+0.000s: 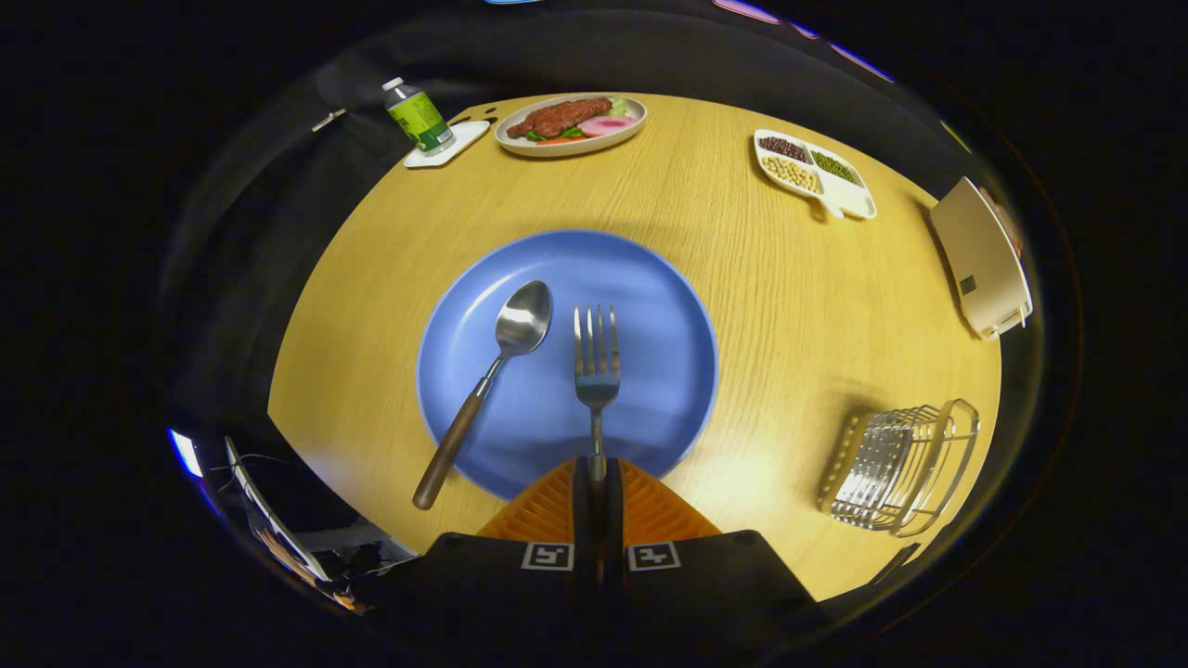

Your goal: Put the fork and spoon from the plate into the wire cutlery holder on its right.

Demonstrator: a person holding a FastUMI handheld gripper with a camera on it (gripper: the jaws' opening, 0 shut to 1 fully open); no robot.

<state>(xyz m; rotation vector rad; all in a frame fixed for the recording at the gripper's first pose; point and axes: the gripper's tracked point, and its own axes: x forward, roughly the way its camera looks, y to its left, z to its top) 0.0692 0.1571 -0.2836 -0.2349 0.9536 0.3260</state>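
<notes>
- The fork (596, 371) stood straight ahead of the gripper (595, 482), its handle pinched between the two fingers, which were closed tight on it at the lower centre of the frame
- Its tines pointed away toward the middle of the blue plate (650, 278), over which the fork's head showed
- The spoon (492, 371) lay to the left of the fork, apart from it, bowl on the plate and dark handle running down-left over the plate's rim onto the wooden table (742, 241)
- The gripper looked steeply down on the table, its fingers reaching over the near rim of the plate
- The wire cutlery holder (900, 468) sat at the lower right of the frame, well apart from the plate, and nothing could be seen inside it
- At the upper centre an oval dish (571, 123) held meat and slices of something pink with greens
- At the upper right a white divided tray (817, 172) held dark, pale and green beans in separate compartments
- At the upper left a small bottle (418, 116) stood on a white coaster (447, 145)
- A beige box (982, 255) lay at the right edge of the table
</notes>
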